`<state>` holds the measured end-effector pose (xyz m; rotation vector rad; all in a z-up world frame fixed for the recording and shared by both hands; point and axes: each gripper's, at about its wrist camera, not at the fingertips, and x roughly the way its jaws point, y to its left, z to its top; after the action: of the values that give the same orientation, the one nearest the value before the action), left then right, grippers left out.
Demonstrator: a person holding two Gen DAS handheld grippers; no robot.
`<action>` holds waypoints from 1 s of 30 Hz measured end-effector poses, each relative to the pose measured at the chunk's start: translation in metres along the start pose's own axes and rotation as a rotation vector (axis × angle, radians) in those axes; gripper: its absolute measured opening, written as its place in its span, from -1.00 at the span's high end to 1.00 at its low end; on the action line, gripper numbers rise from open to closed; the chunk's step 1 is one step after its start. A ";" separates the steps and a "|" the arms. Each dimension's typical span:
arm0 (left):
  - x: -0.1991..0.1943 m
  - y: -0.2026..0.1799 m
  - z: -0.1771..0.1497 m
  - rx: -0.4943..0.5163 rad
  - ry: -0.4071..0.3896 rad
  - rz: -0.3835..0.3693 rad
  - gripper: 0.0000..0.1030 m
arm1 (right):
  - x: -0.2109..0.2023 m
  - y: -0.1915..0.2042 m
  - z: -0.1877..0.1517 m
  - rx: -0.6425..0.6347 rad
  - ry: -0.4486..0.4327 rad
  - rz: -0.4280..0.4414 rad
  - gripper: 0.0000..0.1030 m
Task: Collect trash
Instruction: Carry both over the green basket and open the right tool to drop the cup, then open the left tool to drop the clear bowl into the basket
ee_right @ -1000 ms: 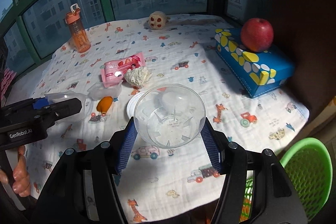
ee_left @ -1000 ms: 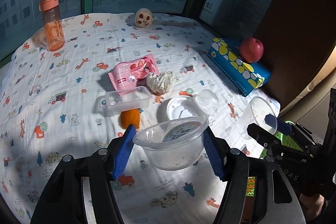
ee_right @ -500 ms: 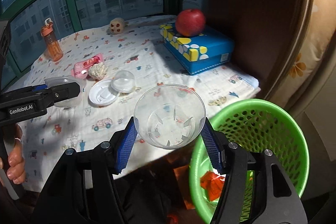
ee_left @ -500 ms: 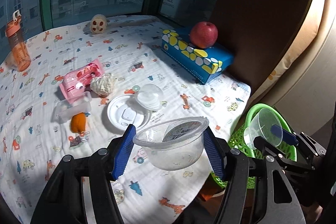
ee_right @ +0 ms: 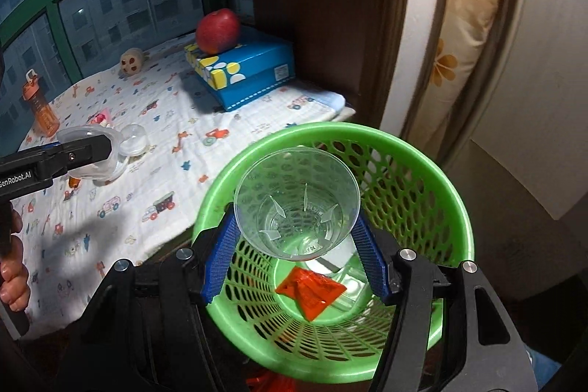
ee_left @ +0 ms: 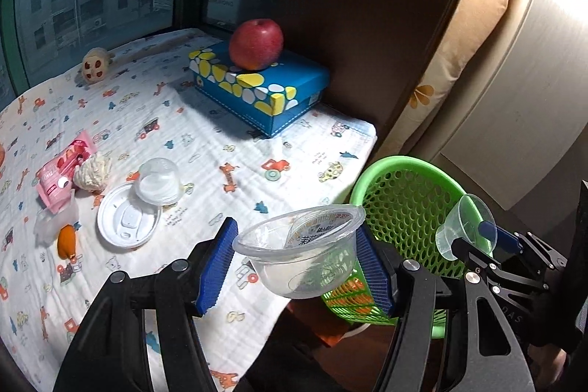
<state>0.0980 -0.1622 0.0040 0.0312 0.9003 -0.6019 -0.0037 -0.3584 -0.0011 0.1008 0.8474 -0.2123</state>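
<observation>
Clear cup is sitting clamped between the right gripper's blue pads, directly above the green bin; the left gripper is gripping a bowl beside the bin.

I count two grippers: left gripper, right gripper. One clear bowl, one clear cup. One green basket, with one red wrapper inside it. One apple, one blue box. One white lid, one small dome cup. One pink packet, one crumpled tissue, one orange scrap. One orange bottle, one round spotted toy. One patterned cloth. One hand that I can see.
</observation>
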 end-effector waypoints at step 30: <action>0.058 -0.106 -0.007 0.210 0.119 -0.096 -0.21 | -0.031 -0.087 -0.024 0.158 -0.035 -0.103 -0.49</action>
<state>0.0666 -0.2765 -0.0202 0.2159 0.9547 -0.7888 -0.0608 -0.4342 0.0065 0.2007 0.8007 -0.3771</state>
